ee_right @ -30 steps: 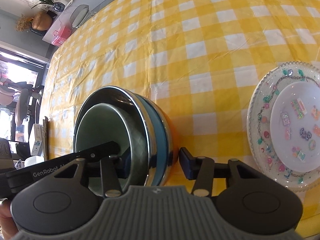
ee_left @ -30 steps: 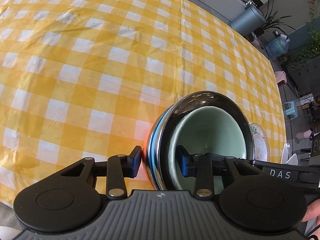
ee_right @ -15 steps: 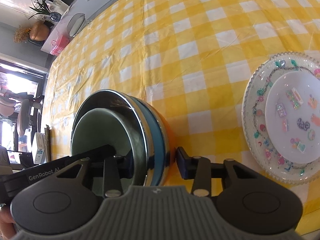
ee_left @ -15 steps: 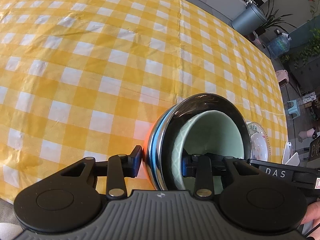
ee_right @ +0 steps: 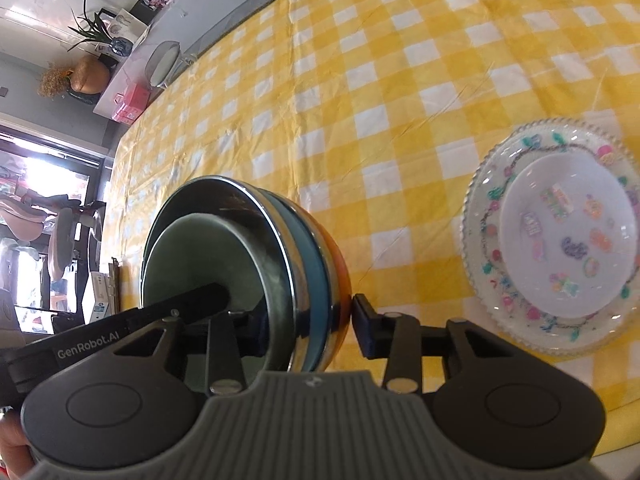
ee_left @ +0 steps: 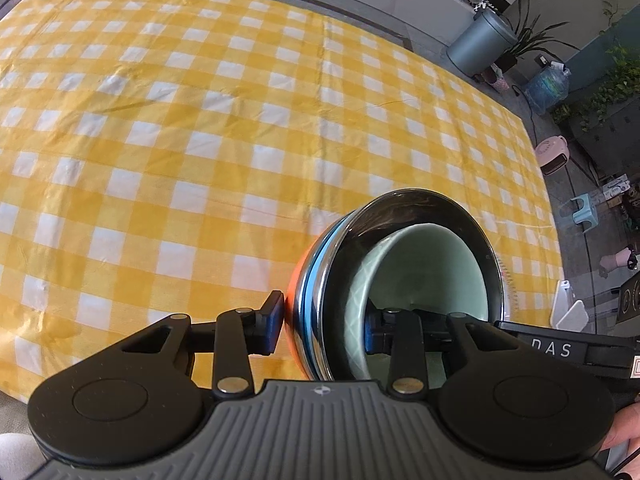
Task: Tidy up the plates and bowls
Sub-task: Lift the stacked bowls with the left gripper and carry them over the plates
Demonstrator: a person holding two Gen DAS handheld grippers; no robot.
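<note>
both claws are on the same nested stack of bowls [ee_left: 320,304], which is tipped up on its side over the bench [ee_left: 200,140] with its yellow checked cloth. the stack is a pale green bowl [ee_left: 420,268] sitting inside a shiny steel bowl [ee_right: 256,224], then a blue one [ee_right: 316,280] and an orange one [ee_right: 340,276] on the outside. the left claw [ee_left: 320,322] is clamped across the stack wall, one finger on the orange outside and the other inside the green bowl. the right claw [ee_right: 304,320] pinches the stack the same way from the opposite side, with one finger buried inside and the other against the orange shell. to the right of the stack in the right wrist view, a clear patterned plate [ee_right: 480,216] lies flat on the cloth with a smaller white plate [ee_right: 568,236] on top of it, well apart from the bowls.
</note>
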